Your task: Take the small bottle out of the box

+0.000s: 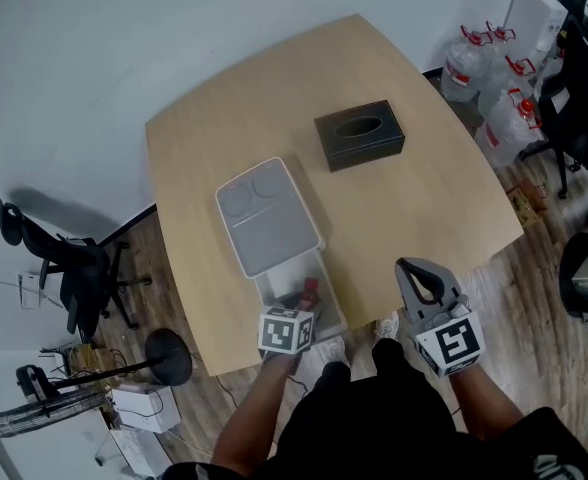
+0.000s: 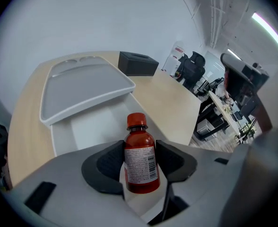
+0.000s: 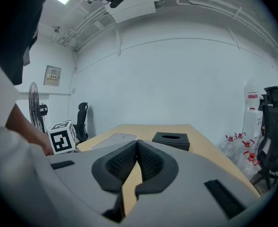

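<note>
A small red bottle (image 2: 140, 155) with a red cap and a white label stands upright in the open white box (image 2: 77, 129). My left gripper (image 2: 139, 161) is shut on the bottle, its dark pads pressed against both sides of the label. In the head view the bottle (image 1: 309, 292) shows inside the box (image 1: 329, 278) at the table's near edge, just beyond the left gripper (image 1: 292, 318). The box's grey lid (image 1: 267, 218) is swung back and lies flat on the table. My right gripper (image 1: 415, 270) hangs off the near edge, to the right of the box, shut and empty (image 3: 137, 150).
A black tissue box (image 1: 359, 134) sits on the wooden table (image 1: 444, 198) beyond the white box. Large water jugs (image 1: 494, 88) stand on the floor at the right. An office chair (image 1: 64, 263) and a fan (image 1: 34, 418) are on the left.
</note>
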Demonstrator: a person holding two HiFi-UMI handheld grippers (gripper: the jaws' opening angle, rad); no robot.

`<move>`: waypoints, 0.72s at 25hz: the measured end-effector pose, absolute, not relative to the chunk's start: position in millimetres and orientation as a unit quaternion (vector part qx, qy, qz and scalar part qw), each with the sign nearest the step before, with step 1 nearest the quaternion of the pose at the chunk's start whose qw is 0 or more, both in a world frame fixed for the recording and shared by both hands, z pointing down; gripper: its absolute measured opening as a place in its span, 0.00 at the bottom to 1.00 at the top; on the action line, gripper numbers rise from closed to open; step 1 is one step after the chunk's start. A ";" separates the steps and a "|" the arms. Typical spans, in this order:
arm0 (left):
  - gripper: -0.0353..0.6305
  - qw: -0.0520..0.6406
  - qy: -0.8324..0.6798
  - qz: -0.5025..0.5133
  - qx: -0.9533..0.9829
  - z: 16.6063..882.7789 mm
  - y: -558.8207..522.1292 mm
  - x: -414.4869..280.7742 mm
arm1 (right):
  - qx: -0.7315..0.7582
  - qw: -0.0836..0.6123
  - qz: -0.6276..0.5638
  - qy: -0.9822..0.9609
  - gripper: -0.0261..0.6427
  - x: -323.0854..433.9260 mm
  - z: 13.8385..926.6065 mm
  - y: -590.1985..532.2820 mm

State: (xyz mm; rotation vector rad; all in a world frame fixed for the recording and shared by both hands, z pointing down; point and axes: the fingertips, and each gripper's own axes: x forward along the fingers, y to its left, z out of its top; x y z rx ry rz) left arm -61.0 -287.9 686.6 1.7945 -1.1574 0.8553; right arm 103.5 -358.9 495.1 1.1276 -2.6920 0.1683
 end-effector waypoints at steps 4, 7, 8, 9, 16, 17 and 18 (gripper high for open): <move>0.39 0.374 -0.490 0.301 0.728 650.2 -296.9 -65.2 | 0.374 0.102 0.052 -0.920 0.06 96.9 491.3 -358.5; 0.39 0.323 -0.513 0.280 0.744 616.0 -304.8 -68.5 | 0.364 0.098 0.046 -0.925 0.06 89.4 486.2 -357.2; 0.39 0.305 -0.520 0.275 0.749 604.3 -306.9 -69.9 | 0.360 0.097 0.044 -0.927 0.06 86.3 484.1 -356.5; 0.39 0.290 -0.527 0.268 0.753 592.8 -308.9 -71.1 | 0.357 0.095 0.041 -0.928 0.06 83.1 481.8 -355.8; 0.39 0.196 -0.579 0.208 0.764 514.7 -320.7 -80.5 | 0.334 0.088 0.020 -0.938 0.06 65.5 466.5 -352.9; 0.39 0.184 -0.585 0.194 0.765 503.7 -320.4 -81.9 | 0.332 0.086 0.016 -0.939 0.06 62.9 463.7 -351.0; 0.39 0.171 -0.592 0.177 0.767 492.7 -320.5 -84.1 | 0.330 0.085 0.011 -0.940 0.06 59.6 460.7 -349.8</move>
